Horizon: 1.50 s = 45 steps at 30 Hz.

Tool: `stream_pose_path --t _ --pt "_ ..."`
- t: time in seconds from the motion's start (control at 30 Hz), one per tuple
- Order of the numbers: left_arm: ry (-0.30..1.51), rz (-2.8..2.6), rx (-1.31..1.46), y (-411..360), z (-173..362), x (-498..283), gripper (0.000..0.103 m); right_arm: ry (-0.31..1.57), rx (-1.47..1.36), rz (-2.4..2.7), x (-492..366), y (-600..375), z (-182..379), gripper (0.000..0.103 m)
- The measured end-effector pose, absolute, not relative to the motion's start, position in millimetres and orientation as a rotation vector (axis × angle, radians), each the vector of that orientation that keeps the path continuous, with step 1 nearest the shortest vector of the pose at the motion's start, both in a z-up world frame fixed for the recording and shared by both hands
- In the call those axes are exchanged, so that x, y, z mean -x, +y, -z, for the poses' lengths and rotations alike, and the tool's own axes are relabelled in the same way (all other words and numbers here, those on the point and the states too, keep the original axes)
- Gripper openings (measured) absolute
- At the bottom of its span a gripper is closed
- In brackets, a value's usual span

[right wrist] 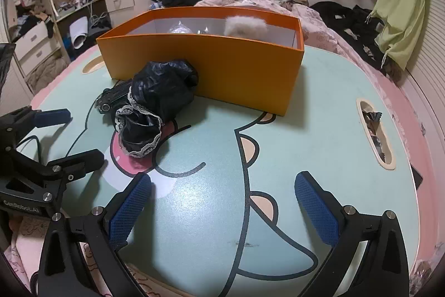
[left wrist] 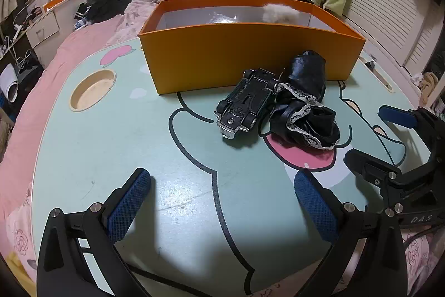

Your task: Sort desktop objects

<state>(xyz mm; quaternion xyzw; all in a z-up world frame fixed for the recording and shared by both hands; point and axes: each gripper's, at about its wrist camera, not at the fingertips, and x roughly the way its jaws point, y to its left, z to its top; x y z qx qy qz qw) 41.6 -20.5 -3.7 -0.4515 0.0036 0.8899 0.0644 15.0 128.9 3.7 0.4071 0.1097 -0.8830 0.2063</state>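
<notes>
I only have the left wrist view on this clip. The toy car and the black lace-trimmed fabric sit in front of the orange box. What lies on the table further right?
Observer: The table has an oblong slot near its right edge, with dark scraps inside.
Operator: Is the right gripper holding anything?
Observer: No. The right gripper is open over bare tabletop.
Operator: Anything behind the orange box's right end?
Observer: Past the orange box, only bare tabletop, then pink bedding.

Dim indoor light, soft shadows, mild tabletop (right wrist: 194, 202) glare, strong fisheye edge bending.
</notes>
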Motion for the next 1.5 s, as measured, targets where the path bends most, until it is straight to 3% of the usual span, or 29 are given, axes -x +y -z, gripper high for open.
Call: stream_pose_path --t 0.5,1.03,1.07,1.1,1.2,1.23,1.5 --pt "0.01 -2.689 1.358 -19.7 2.6 -43.9 0.103 0.301 -1.154 2.487 -11.1 132.3 -5.7 0.103" --pt "0.007 -2.691 1.353 -19.5 2.6 -44.3 0.103 0.138 -1.096 2.43 19.4 88.5 -45.8 0.101" --pt "0.006 -2.691 1.353 -19.9 2.5 -44.6 0.103 0.157 -1.113 2.417 22.0 81.9 -42.5 0.094" --pt "0.006 -2.692 1.352 -19.4 2.7 -44.4 0.103 0.186 -1.144 2.397 23.9 74.6 -35.9 0.076" --pt "0.008 -2.691 1.355 -19.2 3.1 -44.3 0.103 0.202 -1.215 2.314 23.6 67.6 -18.7 0.041" --pt "0.006 -2.693 1.35 -19.2 2.8 -44.6 0.103 0.203 -1.199 2.314 19.8 69.3 -20.4 0.034" --pt "0.006 -2.694 1.35 -19.3 2.2 -43.7 0.103 0.082 -1.179 2.339 7.6 117.1 -22.7 0.03"
